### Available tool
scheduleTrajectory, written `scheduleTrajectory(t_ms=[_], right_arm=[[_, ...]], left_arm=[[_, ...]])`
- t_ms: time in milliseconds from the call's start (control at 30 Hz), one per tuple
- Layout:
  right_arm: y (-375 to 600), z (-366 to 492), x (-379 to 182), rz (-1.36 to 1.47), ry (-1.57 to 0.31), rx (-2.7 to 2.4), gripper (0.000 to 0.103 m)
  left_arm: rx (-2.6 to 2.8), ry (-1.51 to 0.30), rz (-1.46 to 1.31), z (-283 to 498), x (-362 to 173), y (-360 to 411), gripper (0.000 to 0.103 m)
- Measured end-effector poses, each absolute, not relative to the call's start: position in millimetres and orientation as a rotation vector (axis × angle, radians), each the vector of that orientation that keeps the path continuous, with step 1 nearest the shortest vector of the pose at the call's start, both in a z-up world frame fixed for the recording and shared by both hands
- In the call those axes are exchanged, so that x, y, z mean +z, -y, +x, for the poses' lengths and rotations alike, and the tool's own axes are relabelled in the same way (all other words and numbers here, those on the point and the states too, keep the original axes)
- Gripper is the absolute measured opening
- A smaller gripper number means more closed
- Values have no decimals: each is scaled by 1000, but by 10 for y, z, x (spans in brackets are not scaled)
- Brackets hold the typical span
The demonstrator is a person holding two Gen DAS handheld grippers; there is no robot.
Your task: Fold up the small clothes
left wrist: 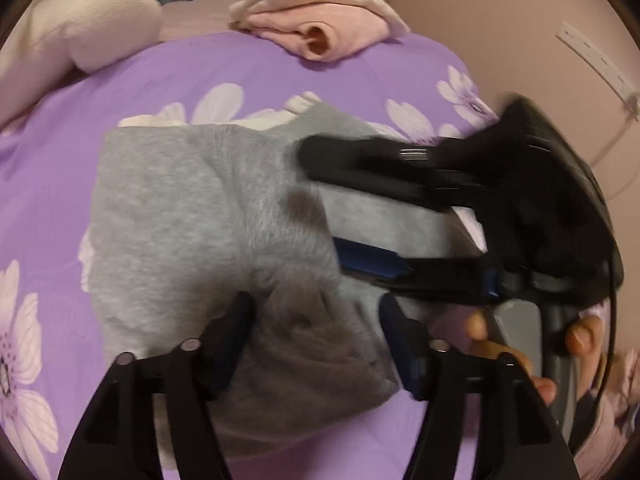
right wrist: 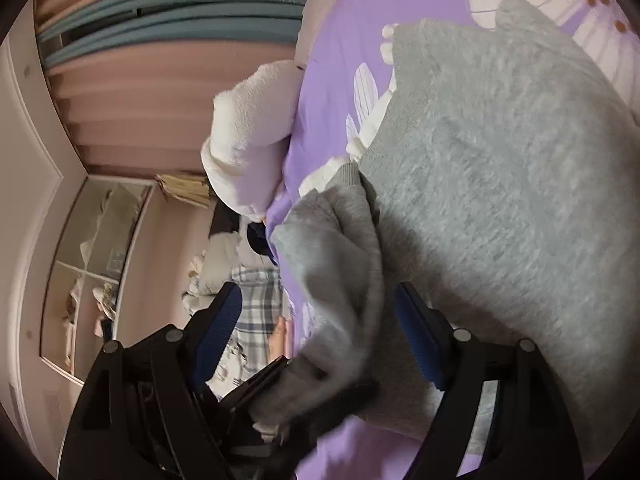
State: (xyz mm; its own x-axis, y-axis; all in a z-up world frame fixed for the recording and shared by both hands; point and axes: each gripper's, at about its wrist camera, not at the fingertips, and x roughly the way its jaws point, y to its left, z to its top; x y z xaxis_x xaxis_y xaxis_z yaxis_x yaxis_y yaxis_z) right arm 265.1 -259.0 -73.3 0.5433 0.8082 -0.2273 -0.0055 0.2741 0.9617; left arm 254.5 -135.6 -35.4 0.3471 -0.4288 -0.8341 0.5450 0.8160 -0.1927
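Observation:
A grey fleece garment (left wrist: 192, 216) lies partly folded on the purple flowered bedsheet (left wrist: 56, 160). My left gripper (left wrist: 316, 336) is open, its jaws wide on either side of a raised grey fold at the garment's near edge. My right gripper (left wrist: 320, 200) comes in from the right over the garment, jaws open and apart. In the right wrist view the right gripper (right wrist: 316, 336) is open around a hanging grey flap (right wrist: 340, 264), and the garment's fuzzy inner side (right wrist: 500, 184) fills the right. The left gripper's dark fingers (right wrist: 260, 384) show low in that view.
A folded pink garment (left wrist: 320, 24) lies at the far edge of the bed. A white fluffy cloth (left wrist: 80, 32) sits at the far left, also in the right wrist view (right wrist: 248, 136). A wall socket strip (left wrist: 596, 64) is at right. Curtains and a shelf (right wrist: 92, 264) lie beyond the bed.

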Motion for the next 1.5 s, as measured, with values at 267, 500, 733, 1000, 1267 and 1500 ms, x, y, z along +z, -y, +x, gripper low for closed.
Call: scheduleTrajectory(t_ms=[267, 500, 733, 1000, 1267, 1500], right_arm=[[2416, 2826, -674, 967, -1031, 617, 77], [2310, 2954, -749, 816, -1081, 530, 31], [2247, 2901, -353, 667, -930, 485, 11], [2509, 2969, 272, 519, -779, 383, 8], [3164, 2859, 353, 510, -721, 243, 8], [3156, 2979, -235, 483, -885, 210, 9]], left_arm=[[-663, -1018, 18, 2218, -197, 852, 66], [-529, -1001, -55, 1959, -146, 106, 66], [-452, -1068, -158, 1928, -329, -302, 66], [-469, -1069, -170, 1911, -354, -224, 66], [-493, -1058, -135, 1960, -292, -99, 66], [-553, -1003, -155, 2249, 6, 400, 66]])
